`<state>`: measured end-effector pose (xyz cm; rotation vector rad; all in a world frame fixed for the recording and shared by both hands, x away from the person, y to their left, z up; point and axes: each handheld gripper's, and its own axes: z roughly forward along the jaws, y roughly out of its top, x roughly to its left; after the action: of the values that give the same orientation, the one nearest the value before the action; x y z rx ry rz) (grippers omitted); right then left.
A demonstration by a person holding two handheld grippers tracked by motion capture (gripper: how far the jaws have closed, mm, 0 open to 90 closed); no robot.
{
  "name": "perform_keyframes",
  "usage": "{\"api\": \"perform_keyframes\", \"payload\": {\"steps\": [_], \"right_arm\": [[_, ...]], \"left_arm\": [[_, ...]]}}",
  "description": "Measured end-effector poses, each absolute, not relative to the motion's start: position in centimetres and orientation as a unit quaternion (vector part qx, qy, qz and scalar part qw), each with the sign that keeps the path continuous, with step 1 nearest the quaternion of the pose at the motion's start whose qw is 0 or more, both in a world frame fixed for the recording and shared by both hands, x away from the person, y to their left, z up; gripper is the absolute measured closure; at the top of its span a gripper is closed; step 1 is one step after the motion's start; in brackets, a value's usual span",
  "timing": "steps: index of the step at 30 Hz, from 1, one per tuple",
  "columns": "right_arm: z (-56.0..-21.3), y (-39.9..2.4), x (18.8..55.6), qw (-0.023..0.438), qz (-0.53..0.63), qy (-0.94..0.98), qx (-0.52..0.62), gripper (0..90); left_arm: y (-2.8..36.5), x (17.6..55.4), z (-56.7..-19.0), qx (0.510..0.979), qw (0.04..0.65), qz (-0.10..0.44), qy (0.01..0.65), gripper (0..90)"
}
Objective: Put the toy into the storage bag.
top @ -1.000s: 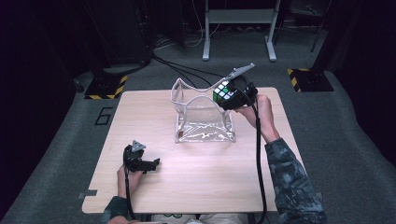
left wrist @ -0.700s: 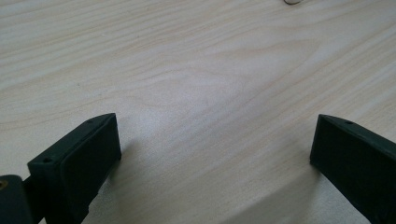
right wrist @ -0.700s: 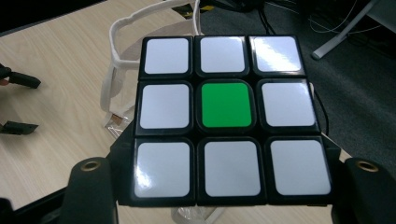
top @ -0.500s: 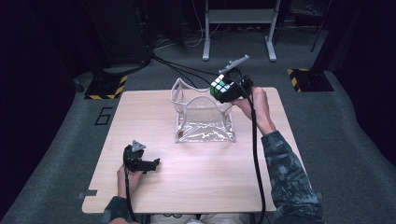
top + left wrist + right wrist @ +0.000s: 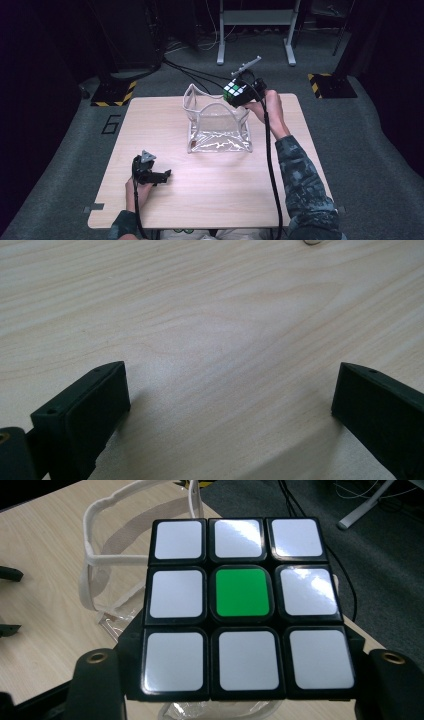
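Note:
A puzzle cube [image 5: 234, 92] with a black body hangs above the far right corner of a clear plastic bag [image 5: 218, 131]. My right gripper [image 5: 241, 96] is shut on the cube, one jaw on each side. The right gripper view shows the cube [image 5: 242, 605] with white squares around a green centre, held in the right gripper [image 5: 245, 682], and the bag's white rim [image 5: 95, 560] behind it. The bag stands open on the wooden table [image 5: 165, 125]. My left gripper [image 5: 161, 176] rests near the table's front left, and its own view shows the left gripper [image 5: 232, 410] open over bare wood [image 5: 210, 315].
Grey carpet surrounds the table, with a white "6" mark [image 5: 111, 123] to its left. Two stand feet with yellow-black stripes [image 5: 112, 93] [image 5: 332, 85] and black cables [image 5: 192, 72] lie beyond the far edge. A metal frame [image 5: 255, 20] stands farther back.
My right gripper has carried the cube a little to the left and away from the person, toward the bag's far right corner. The left gripper has stayed put.

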<state>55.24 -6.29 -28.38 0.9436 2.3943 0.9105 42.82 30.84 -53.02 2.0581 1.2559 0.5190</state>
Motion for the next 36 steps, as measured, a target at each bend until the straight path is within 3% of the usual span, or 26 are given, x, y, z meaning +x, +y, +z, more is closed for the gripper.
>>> {"api": "perform_keyframes", "payload": {"steps": [36], "right_arm": [[-32.6, -5.9, 59.1, 0.181, 0.282, 0.863, 0.379, 33.3]], "left_arm": [[30.8, 42.8, -53.0, 0.787, 0.332, 0.198, 0.481, 1.8]]}}
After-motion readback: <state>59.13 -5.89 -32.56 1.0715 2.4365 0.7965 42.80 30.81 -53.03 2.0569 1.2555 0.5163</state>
